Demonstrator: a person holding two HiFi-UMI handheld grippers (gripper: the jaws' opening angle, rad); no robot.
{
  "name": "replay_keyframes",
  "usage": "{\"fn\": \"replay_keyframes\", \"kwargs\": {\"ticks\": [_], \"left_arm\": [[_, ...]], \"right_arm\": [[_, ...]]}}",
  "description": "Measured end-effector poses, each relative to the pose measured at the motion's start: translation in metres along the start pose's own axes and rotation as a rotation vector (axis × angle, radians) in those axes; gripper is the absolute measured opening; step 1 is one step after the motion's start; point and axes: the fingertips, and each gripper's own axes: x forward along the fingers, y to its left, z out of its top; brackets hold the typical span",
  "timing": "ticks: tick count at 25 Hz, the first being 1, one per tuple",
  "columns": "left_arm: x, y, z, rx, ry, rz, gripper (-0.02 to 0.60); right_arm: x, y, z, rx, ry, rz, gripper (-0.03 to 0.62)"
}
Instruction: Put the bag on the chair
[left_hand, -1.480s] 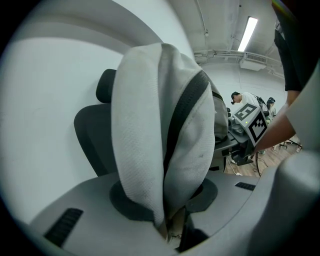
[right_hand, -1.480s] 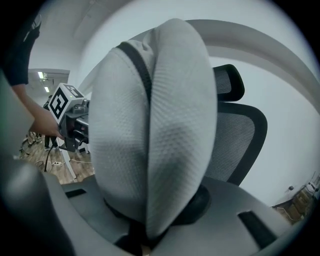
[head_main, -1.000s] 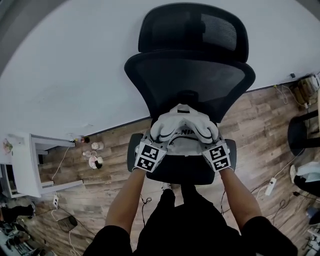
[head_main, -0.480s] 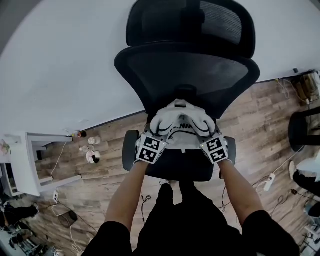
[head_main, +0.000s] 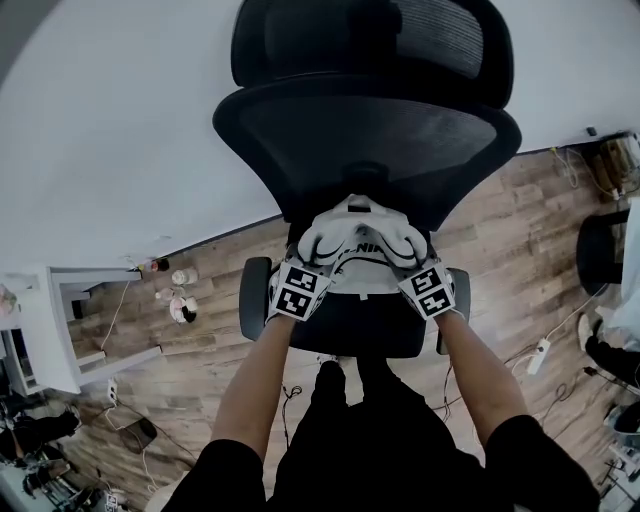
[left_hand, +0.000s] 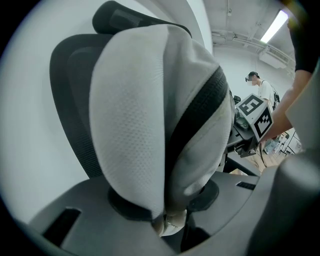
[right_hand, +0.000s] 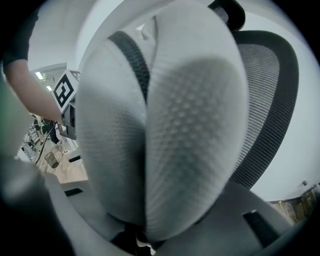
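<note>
A white bag (head_main: 360, 240) with black trim sits on the seat (head_main: 350, 335) of a black mesh office chair, leaning on its backrest (head_main: 365, 140). My left gripper (head_main: 315, 265) holds the bag's left padded strap (left_hand: 135, 120); the fabric is pinched between its jaws (left_hand: 170, 212). My right gripper (head_main: 410, 262) has the other strap (right_hand: 195, 125) bulging up from between its jaws (right_hand: 145, 227), which are opening while the strap still fills them. Each gripper's marker cube shows in the other's view.
The chair stands against a white wall on a wood floor. A white cabinet (head_main: 45, 335) stands at the left, with small bottles (head_main: 180, 300) on the floor near it. Another dark chair (head_main: 600, 260) and a power strip with cables (head_main: 540, 355) are at the right.
The chair and bag have slid up and grown larger in the head view. Both grippers stay on the straps and have shifted slightly up and left with them.
</note>
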Motion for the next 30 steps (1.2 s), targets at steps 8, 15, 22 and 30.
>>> {"fn": "replay_keyframes", "kwargs": {"ticks": [8,15,22,30], "left_arm": [[0.010,0.008,-0.013,-0.054,0.015,0.010,0.310],[-0.008,0.001,-0.029,-0.045,0.036,0.014,0.388],[-0.049,-0.011,-0.028,-0.034,-0.020,0.038,0.390],[-0.102,-0.037,0.009,-0.048,-0.172,0.042,0.388]], "right_arm": [[0.002,-0.007,-0.015,0.034,0.034,0.015,0.318],[-0.023,-0.001,-0.018,0.039,0.000,-0.003,0.345],[-0.063,0.009,0.010,0.057,-0.102,-0.050,0.350],[-0.121,0.025,0.055,0.066,-0.245,-0.147,0.350]]}}
